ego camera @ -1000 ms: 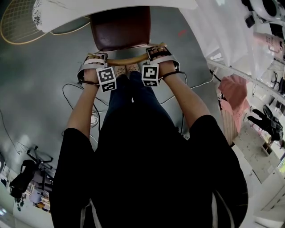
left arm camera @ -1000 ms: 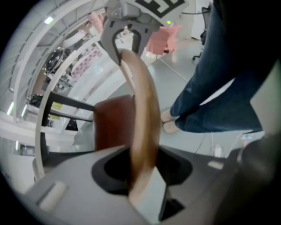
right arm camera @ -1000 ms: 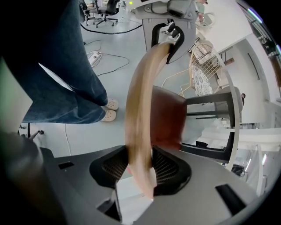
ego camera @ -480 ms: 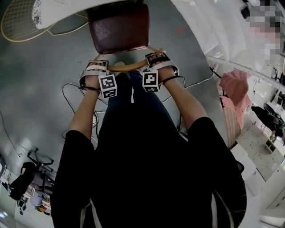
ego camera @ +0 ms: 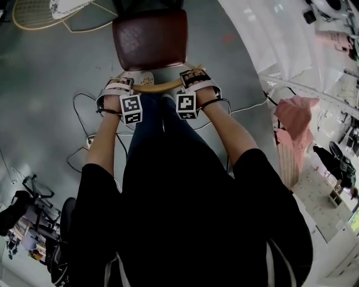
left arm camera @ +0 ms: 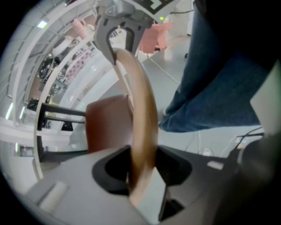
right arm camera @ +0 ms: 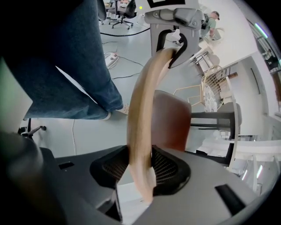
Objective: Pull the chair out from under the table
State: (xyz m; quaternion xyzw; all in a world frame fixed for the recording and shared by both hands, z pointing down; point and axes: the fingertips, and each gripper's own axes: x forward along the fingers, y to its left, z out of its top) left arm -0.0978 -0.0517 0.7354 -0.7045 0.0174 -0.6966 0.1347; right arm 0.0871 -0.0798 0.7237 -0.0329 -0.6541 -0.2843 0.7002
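Observation:
The chair has a dark red-brown seat [ego camera: 148, 39] and a curved light wooden back rail [ego camera: 159, 86]. My left gripper [ego camera: 120, 84] is shut on the rail's left end and my right gripper [ego camera: 193, 75] on its right end. In the left gripper view the rail [left arm camera: 142, 123] runs up from between the pads of the left gripper [left arm camera: 141, 169], with the seat [left arm camera: 107, 123] beside it. In the right gripper view the right gripper [right arm camera: 139, 169] clamps the rail [right arm camera: 140, 114]; its jaws have just been closing on it. The seat stands out in the open on the grey floor.
Only a corner of the white table [ego camera: 70, 4] shows at the top left, next to a gold wire frame [ego camera: 39, 17]. Cables [ego camera: 84, 112] lie on the floor to the left. A pink cloth [ego camera: 294, 115] hangs on a rack to the right. The person's legs stand right behind the rail.
The chair has come back with both grippers, away from the white table. The table, which covered the top of the seat, has slid almost out of the head view.

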